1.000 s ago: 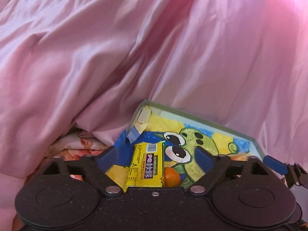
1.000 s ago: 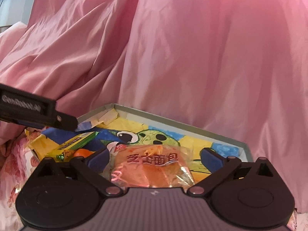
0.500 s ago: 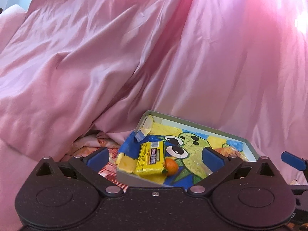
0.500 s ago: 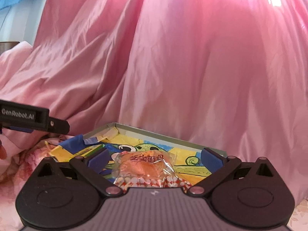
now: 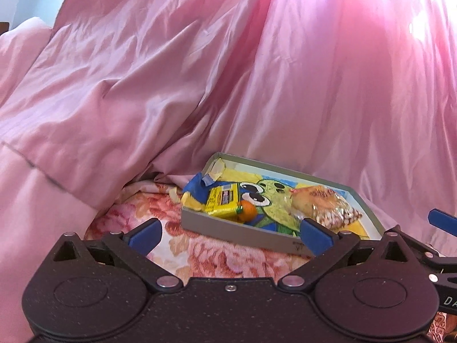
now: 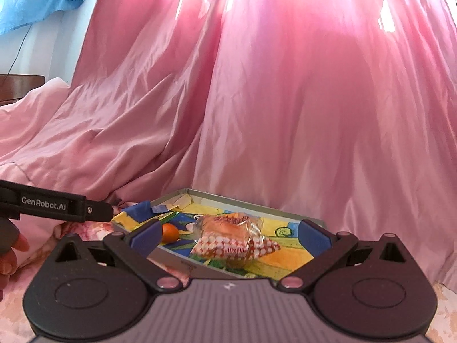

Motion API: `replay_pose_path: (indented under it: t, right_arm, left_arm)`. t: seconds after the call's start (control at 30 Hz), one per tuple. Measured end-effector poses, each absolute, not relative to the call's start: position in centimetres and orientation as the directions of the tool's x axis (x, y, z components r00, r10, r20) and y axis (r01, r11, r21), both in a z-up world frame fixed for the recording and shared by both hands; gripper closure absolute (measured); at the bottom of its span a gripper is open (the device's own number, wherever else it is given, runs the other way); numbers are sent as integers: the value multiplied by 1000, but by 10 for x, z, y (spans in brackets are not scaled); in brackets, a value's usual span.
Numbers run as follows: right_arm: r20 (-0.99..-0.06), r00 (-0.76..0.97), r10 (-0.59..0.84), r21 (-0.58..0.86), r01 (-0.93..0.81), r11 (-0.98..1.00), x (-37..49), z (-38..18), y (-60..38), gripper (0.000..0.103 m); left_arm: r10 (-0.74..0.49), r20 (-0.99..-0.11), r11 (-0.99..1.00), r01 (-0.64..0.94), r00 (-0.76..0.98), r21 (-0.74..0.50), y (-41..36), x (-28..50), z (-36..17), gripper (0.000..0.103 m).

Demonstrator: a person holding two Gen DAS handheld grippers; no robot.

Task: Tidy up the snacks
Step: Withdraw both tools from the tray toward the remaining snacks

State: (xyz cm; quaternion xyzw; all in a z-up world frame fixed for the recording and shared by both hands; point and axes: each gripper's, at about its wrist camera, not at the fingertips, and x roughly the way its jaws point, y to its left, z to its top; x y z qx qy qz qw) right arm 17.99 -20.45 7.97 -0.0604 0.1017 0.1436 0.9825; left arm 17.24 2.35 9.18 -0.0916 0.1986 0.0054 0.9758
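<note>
Where pink drapes (image 6: 285,100) fall, floral bedding (image 5: 228,260).

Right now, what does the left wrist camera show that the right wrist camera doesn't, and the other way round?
Left wrist only: the yellow pack face-on and the open left gripper.
Right wrist only: blue cloth, a hand, the open right gripper.
Both: tray, orange, wrapped bun, pink sheet.

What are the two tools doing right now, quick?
Left tool: open, holding nothing, in front of the box.
Right tool: open, holding nothing; the wrapped bread lies in the box.
</note>
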Motion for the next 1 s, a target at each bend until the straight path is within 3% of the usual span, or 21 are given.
replay_pose_path:
  t: [1.0]
  right_arm:
    - [-354,891,283,-104,-338,935,91,18,-211,0]
  left_arm:
    - [45,-459,991,-99,887,-94,45,94,23,1]
